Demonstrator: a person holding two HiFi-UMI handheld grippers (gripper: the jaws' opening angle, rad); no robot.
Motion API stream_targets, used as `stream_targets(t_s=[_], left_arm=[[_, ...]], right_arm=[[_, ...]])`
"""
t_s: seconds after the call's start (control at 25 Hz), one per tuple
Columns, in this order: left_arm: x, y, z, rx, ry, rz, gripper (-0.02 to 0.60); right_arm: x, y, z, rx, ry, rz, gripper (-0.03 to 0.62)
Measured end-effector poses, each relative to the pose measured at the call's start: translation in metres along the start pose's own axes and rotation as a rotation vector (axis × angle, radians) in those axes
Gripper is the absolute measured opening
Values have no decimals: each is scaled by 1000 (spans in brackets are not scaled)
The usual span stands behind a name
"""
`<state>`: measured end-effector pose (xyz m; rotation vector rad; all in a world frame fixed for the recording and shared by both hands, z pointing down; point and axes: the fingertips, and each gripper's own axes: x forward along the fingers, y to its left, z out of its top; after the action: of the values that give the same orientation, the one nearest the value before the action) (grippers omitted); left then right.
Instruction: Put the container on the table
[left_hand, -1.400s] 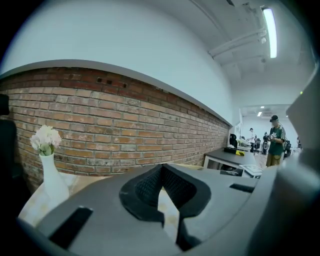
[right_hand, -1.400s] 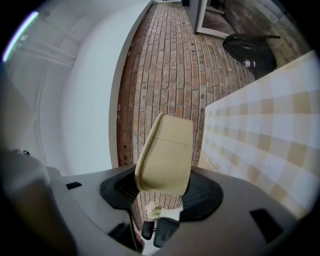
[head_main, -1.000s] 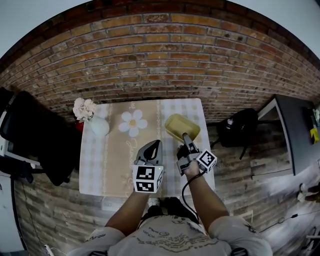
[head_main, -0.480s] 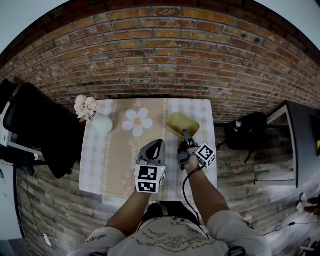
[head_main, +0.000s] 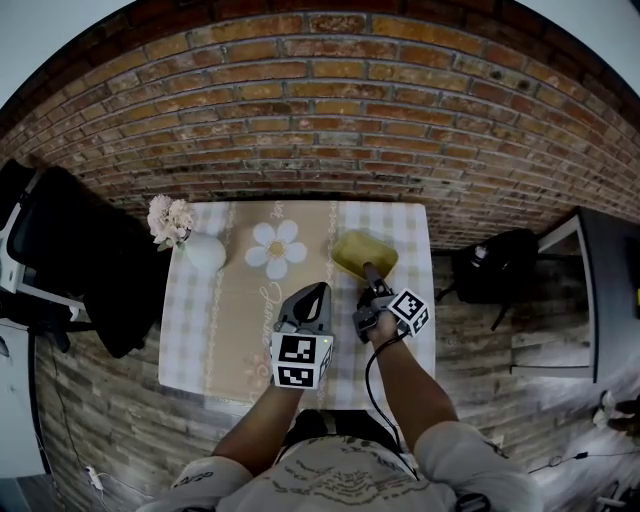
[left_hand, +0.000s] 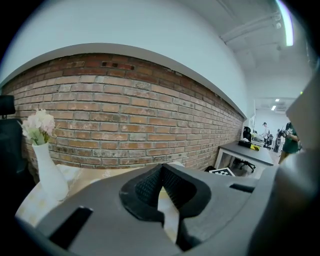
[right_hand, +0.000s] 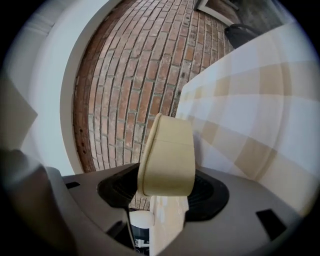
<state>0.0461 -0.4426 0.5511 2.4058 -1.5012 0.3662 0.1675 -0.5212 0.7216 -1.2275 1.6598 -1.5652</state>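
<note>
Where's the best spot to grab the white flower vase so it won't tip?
Grip the white vase round its slim neck, just under the flowers, coming in level from the side. It stands upright, and the neck is narrower than its wide bottom.

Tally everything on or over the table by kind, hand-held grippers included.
Container: 1
Vase of flowers: 1
Daisy shape, mat or print: 1
Hand-held gripper: 2, the left hand-held gripper and the right hand-held gripper, its jaws opening with the container's rim between them
Total: 5
</note>
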Motion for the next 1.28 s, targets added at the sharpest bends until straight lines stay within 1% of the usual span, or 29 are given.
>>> stream_targets(t_s=[0.12,0.28,0.48,0.6,0.68,0.76,0.84,0.92,1.04,1.08,1.12,1.16,1.24,1.28], left_arm=[[3,-2,4,-4,-8,-6,6],[4,-2,2,-5,-1,-14,6],[4,-3,3,-7,-4,-22,6],[2,-4,1,-6,-1,-26,6],[1,-5,0,-5,0,-33,6],[1,-7,2,-2,-6,-40,6],[0,-9,5,0,-13,-46,6],[-2,-12,8,1,-16,-50,6],[-7,-17,11,4,-20,-53,6],[-8,-19,13,6,-23,-55,6],[-10,-20,15,9,-28,-57,6],[-11,-21,17,11,-31,-58,6],[-15,-24,19,15,-36,-61,6],[-17,-27,21,17,-39,-63,6]], right_arm=[[-1,-6,3,-33,-20,-74,303],[-8,-14,11,-81,-77,-191,351],[-19,-19,21,-155,-126,-321,391],[-31,-26,27,-188,-152,-404,399],[-40,-30,32,-206,-170,-444,402],[-49,-31,37,-209,-191,-464,403],[-59,-27,41,-207,-207,-461,403],[-69,-18,40,-228,-197,-432,402],[-84,3,36,-312,-168,-370,397],[-90,9,35,-346,-167,-368,369],[-96,14,35,-379,-169,-379,267],[-103,19,35,-411,-173,-394,150],[-113,30,33,-474,-178,-406,54],[-117,36,31,-507,-177,-402,27]])
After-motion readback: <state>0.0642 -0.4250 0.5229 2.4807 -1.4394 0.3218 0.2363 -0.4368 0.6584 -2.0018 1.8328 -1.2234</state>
